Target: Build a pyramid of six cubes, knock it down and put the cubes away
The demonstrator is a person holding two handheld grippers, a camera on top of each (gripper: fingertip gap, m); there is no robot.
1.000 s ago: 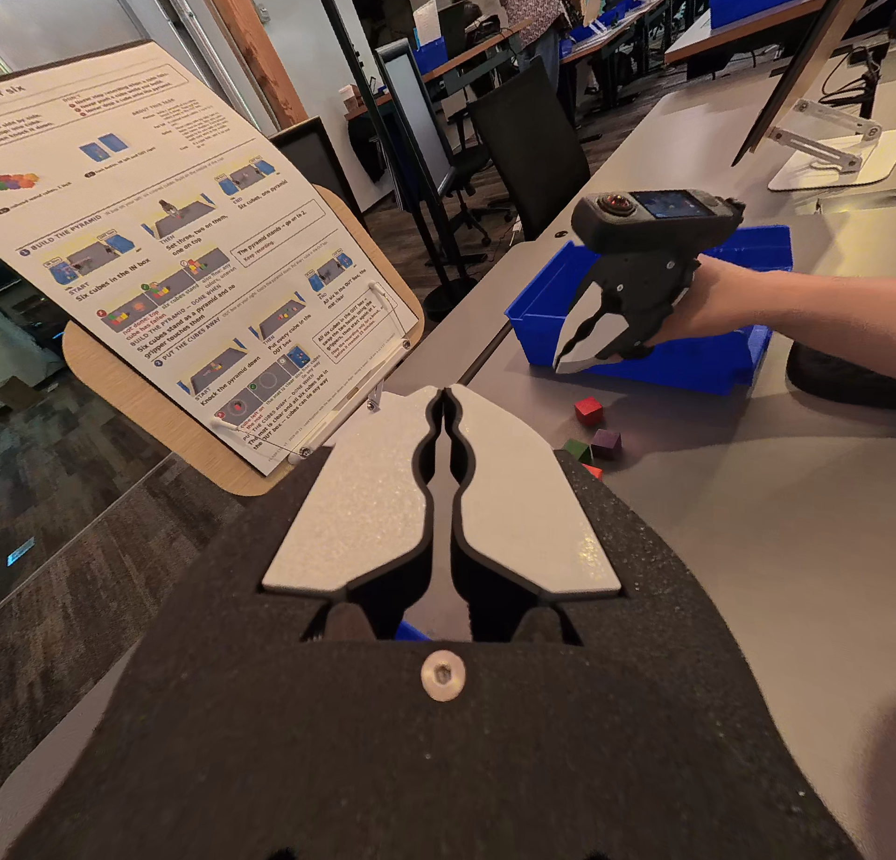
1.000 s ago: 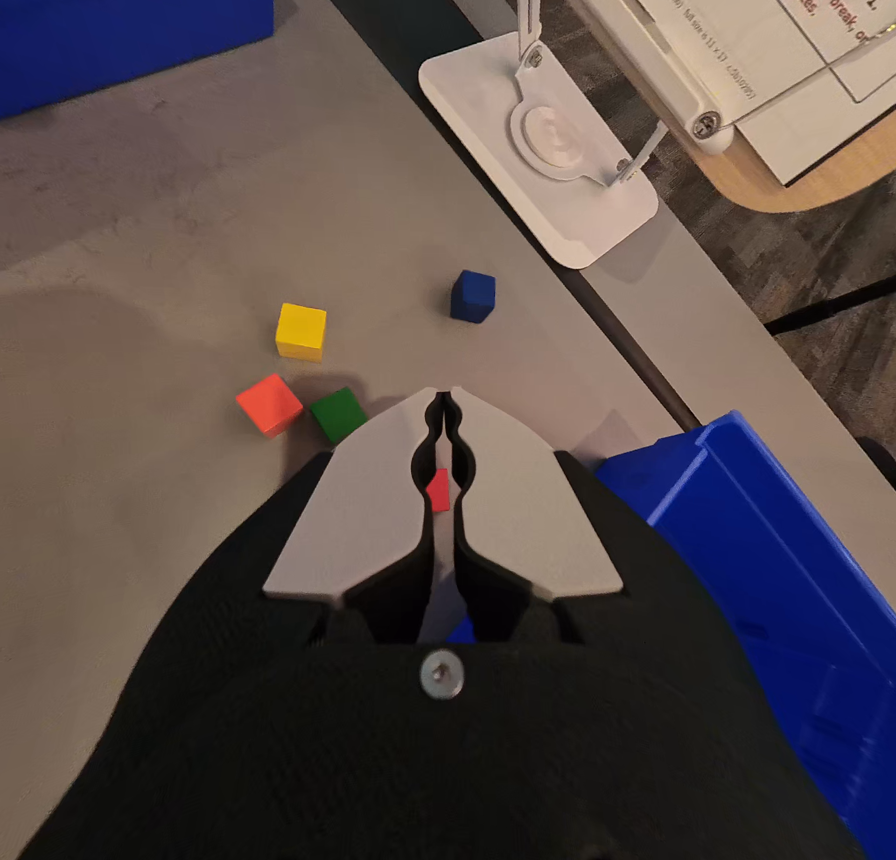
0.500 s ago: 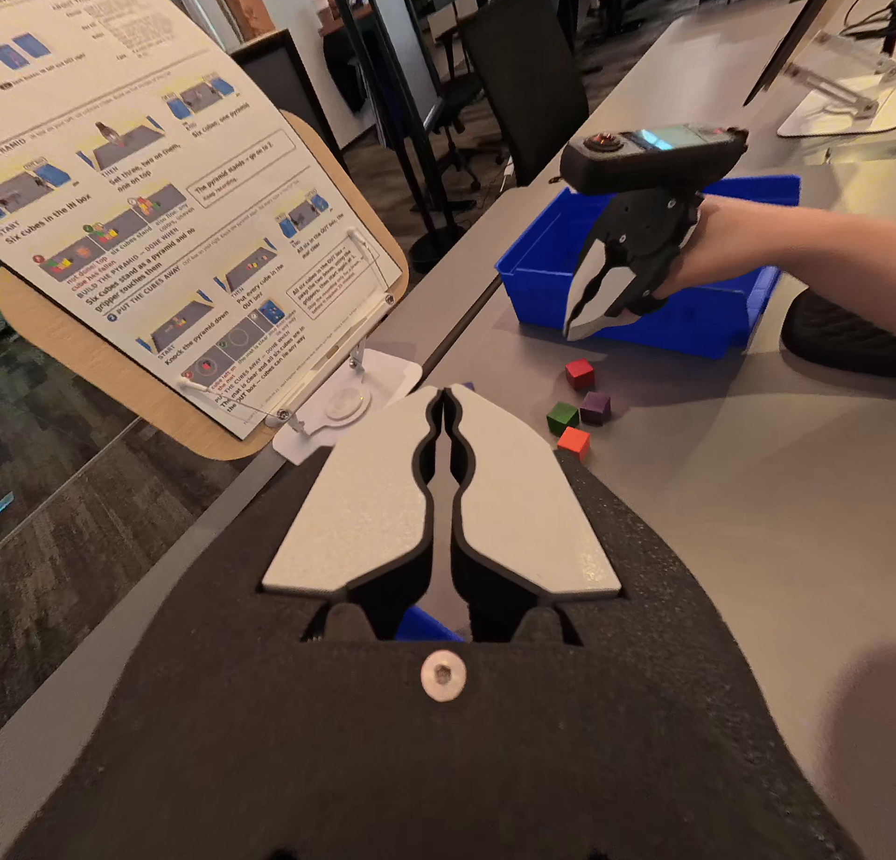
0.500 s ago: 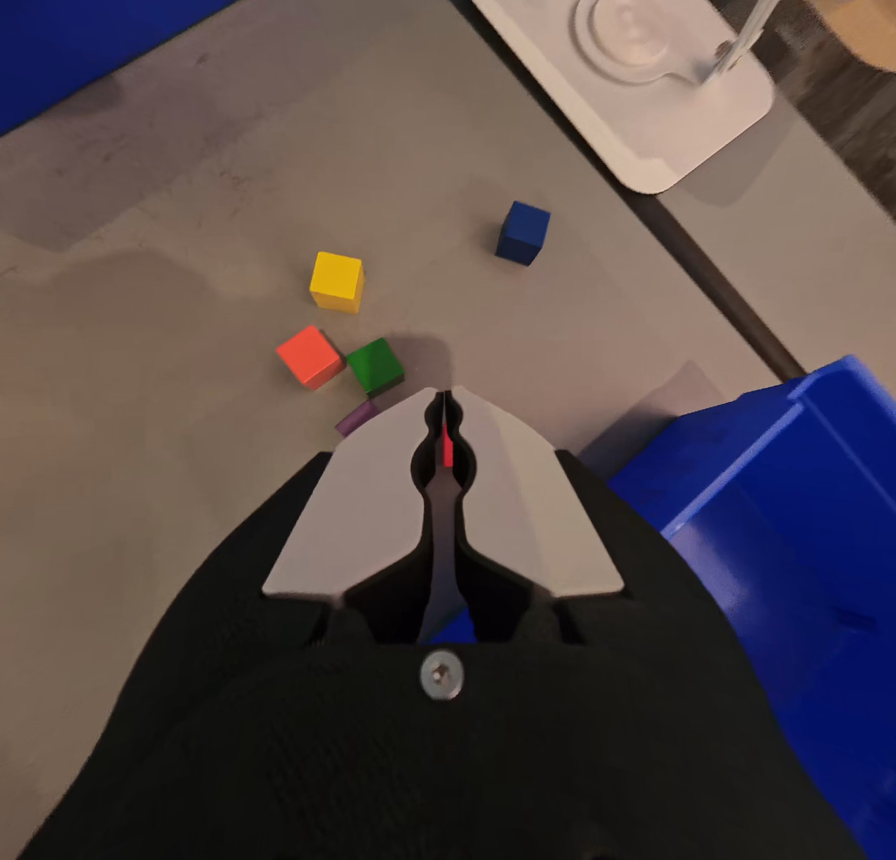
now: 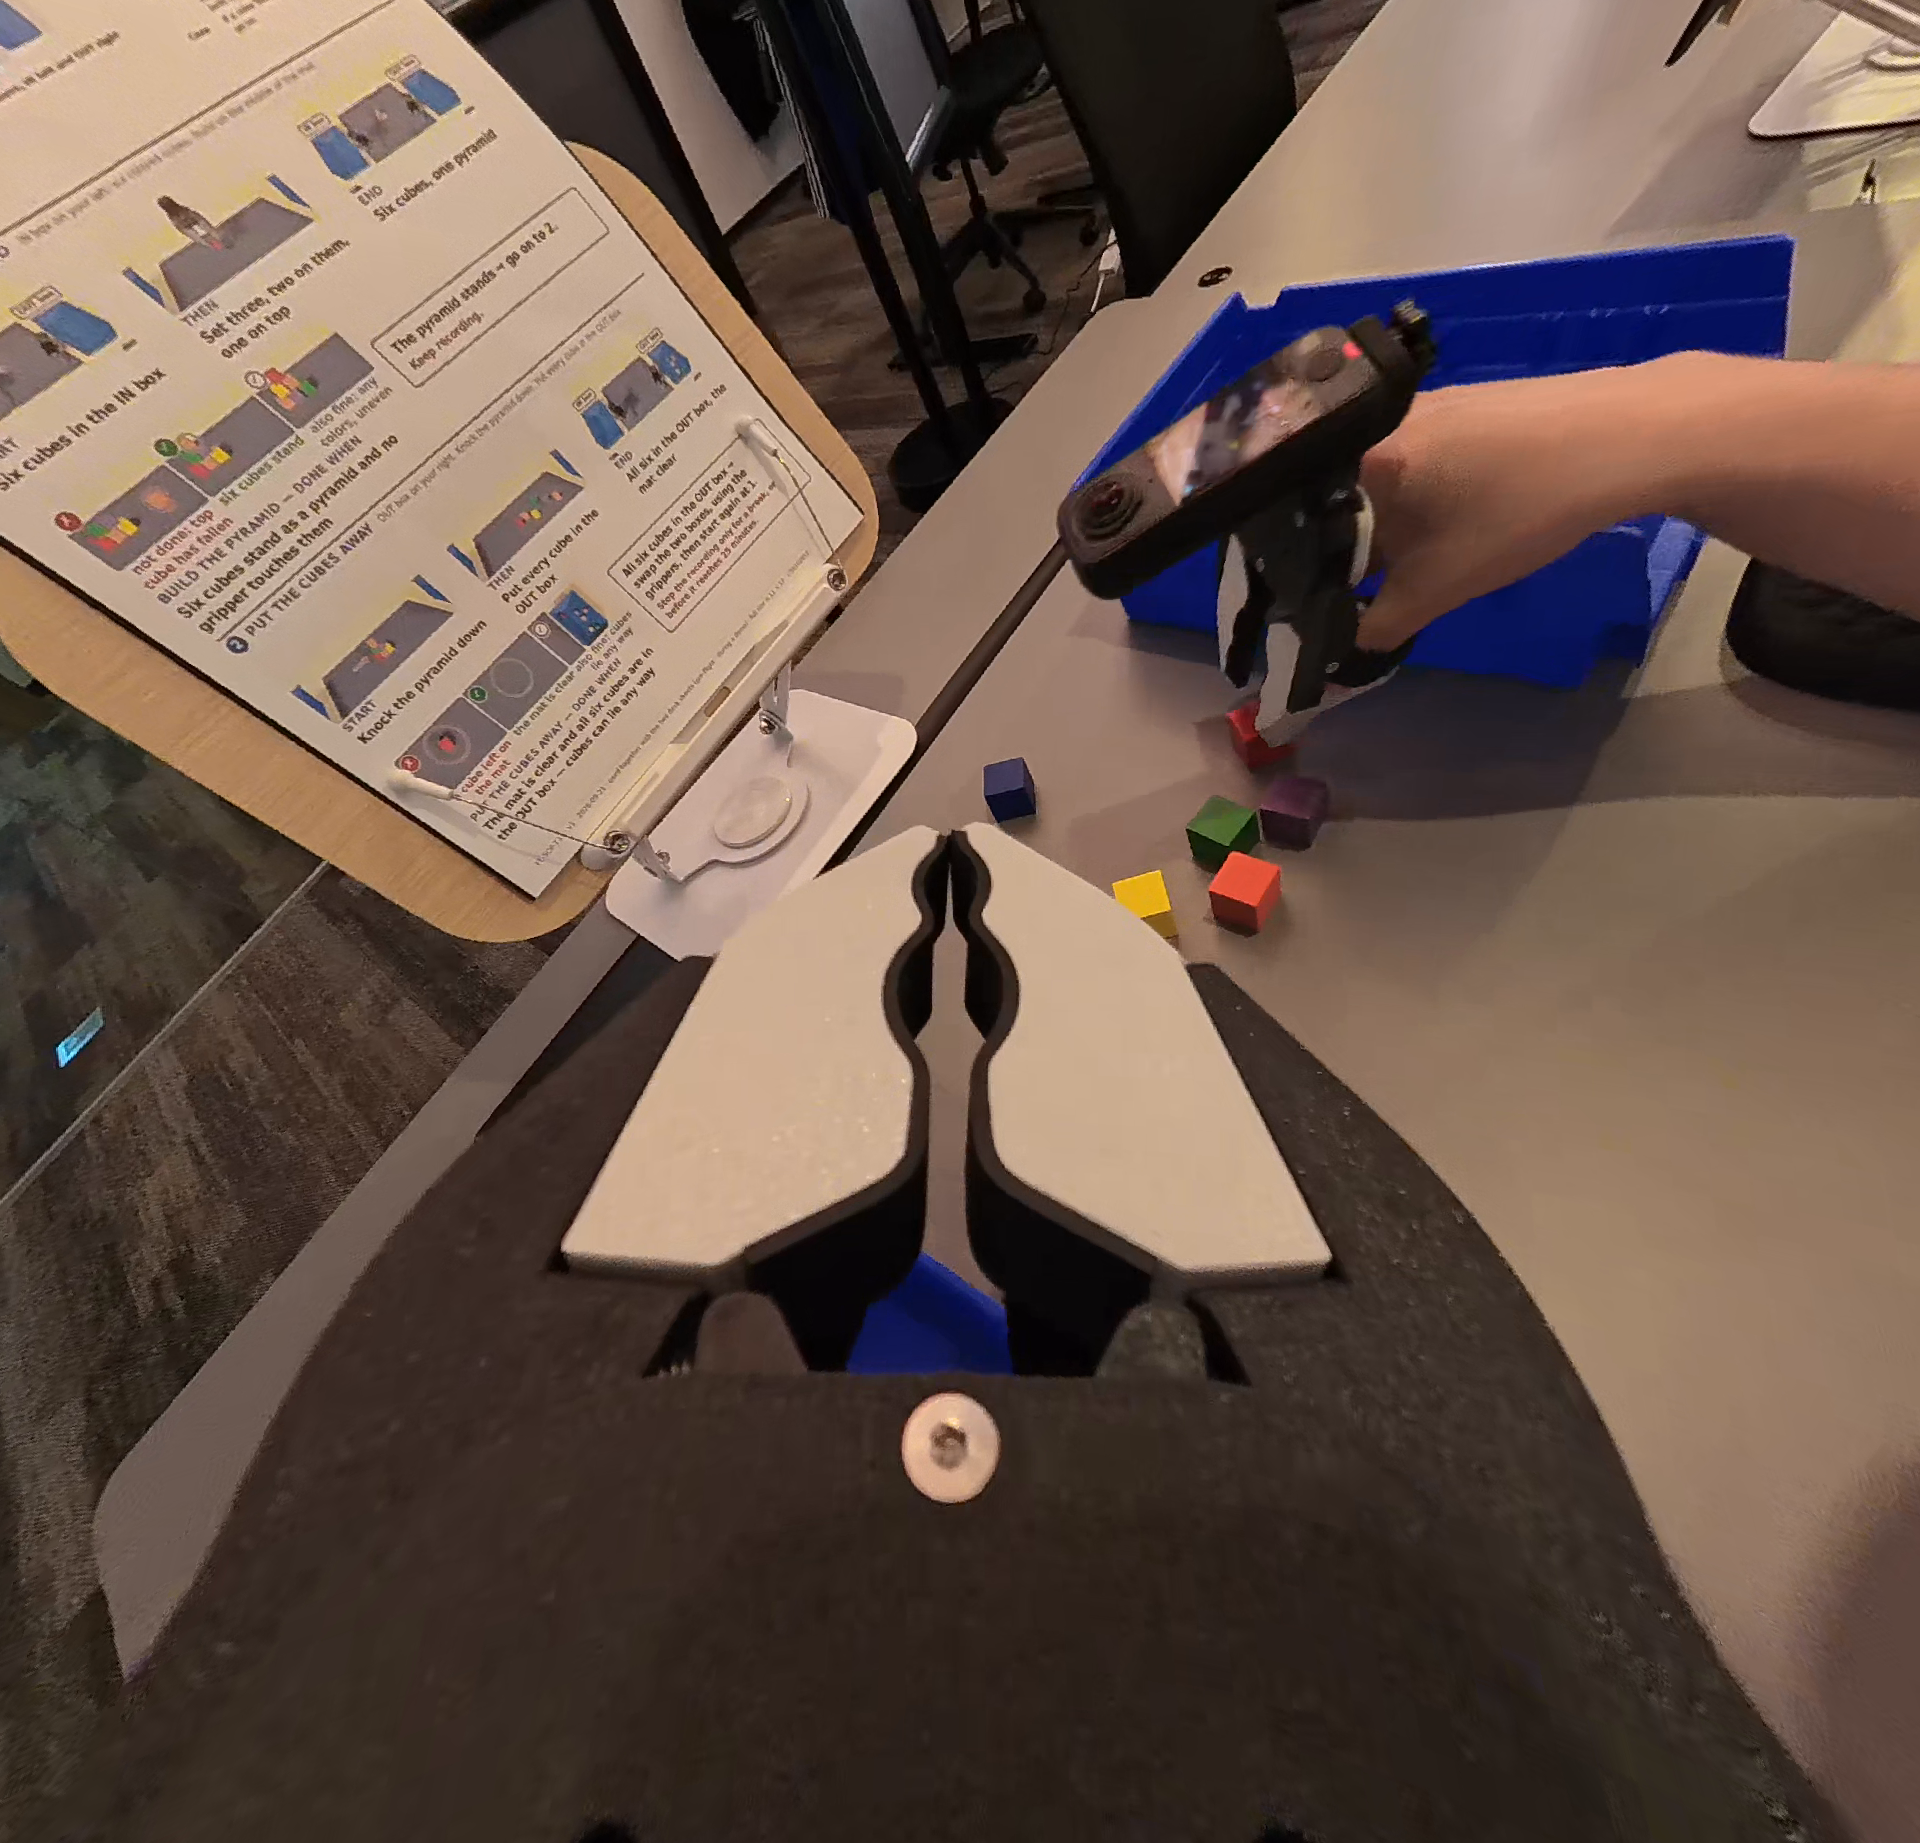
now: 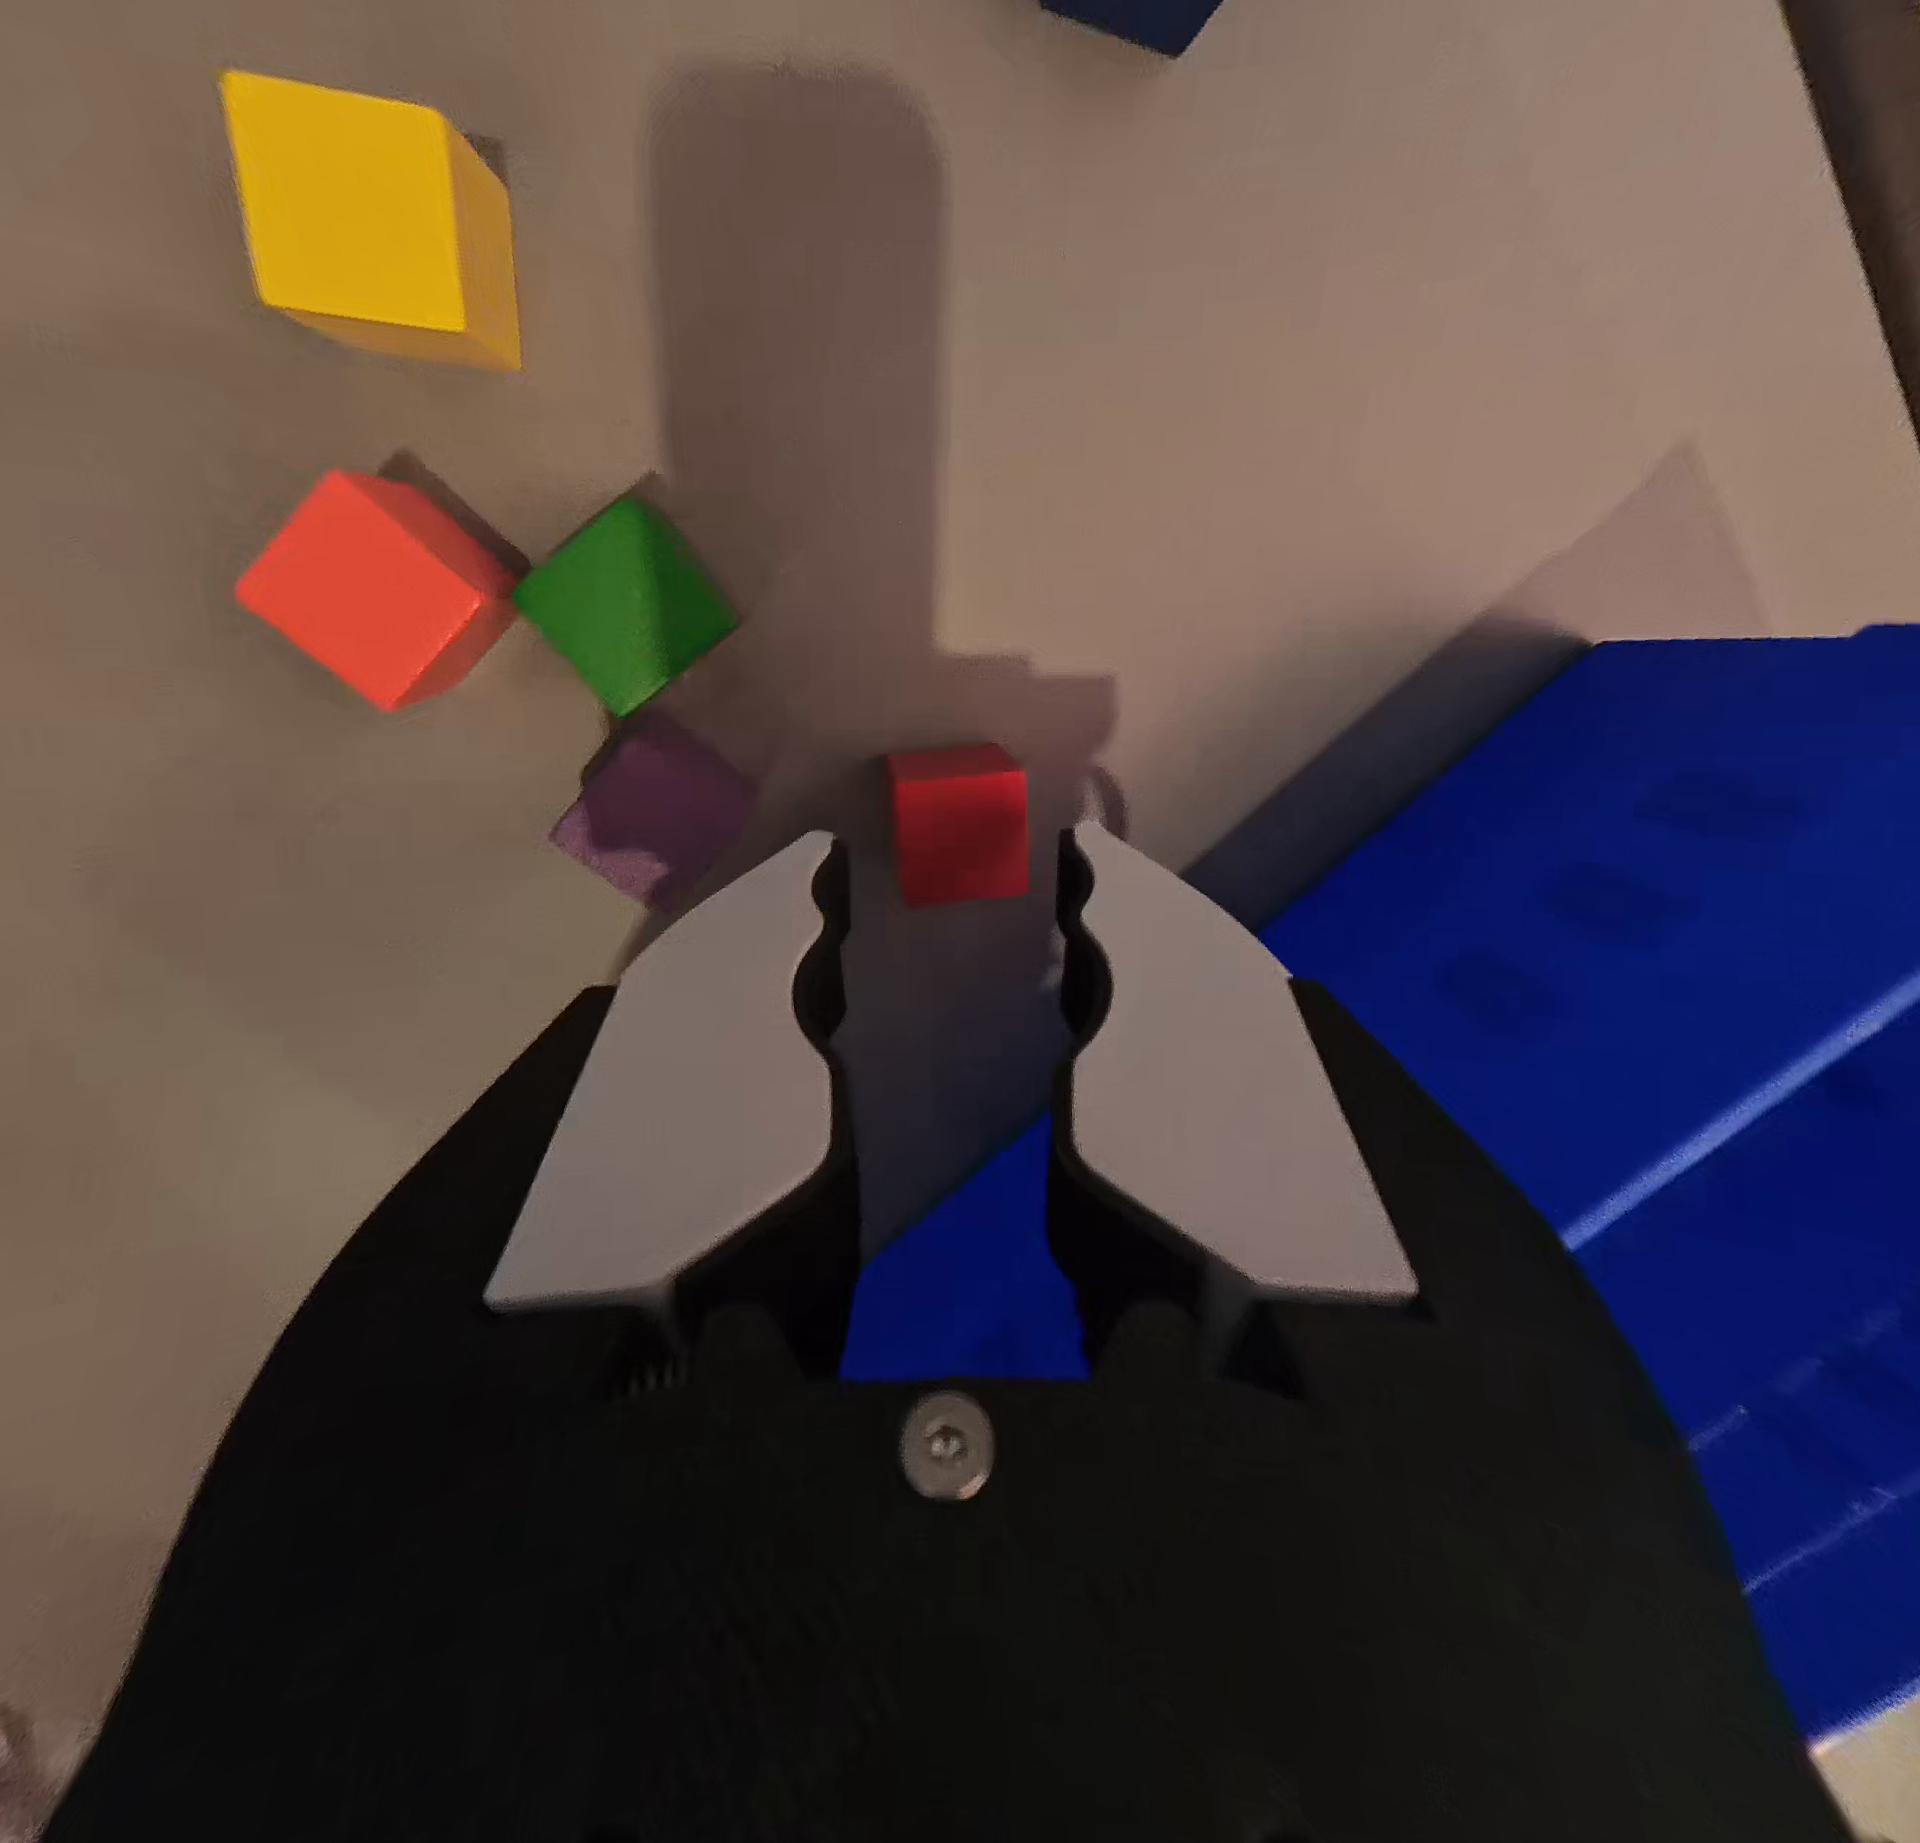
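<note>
Right wrist view shows our right gripper (image 6: pixel 945 848) with fingers spread apart around the red cube (image 6: pixel 961 822) on the table (image 6: pixel 1247 391), beside the blue bin (image 6: pixel 1610 962). Our left gripper (image 5: pixel 951 843) hangs pressed together, empty.

Right gripper (image 6: pixel 945 837) lowered to the table, jaws now parted — red cube (image 6: pixel 961 822) between the tips, ungripped

Left gripper (image 5: pixel 951 843) closed, right gripper (image 5: pixel 1276 723) over red cube (image 5: pixel 1250 737)
</note>
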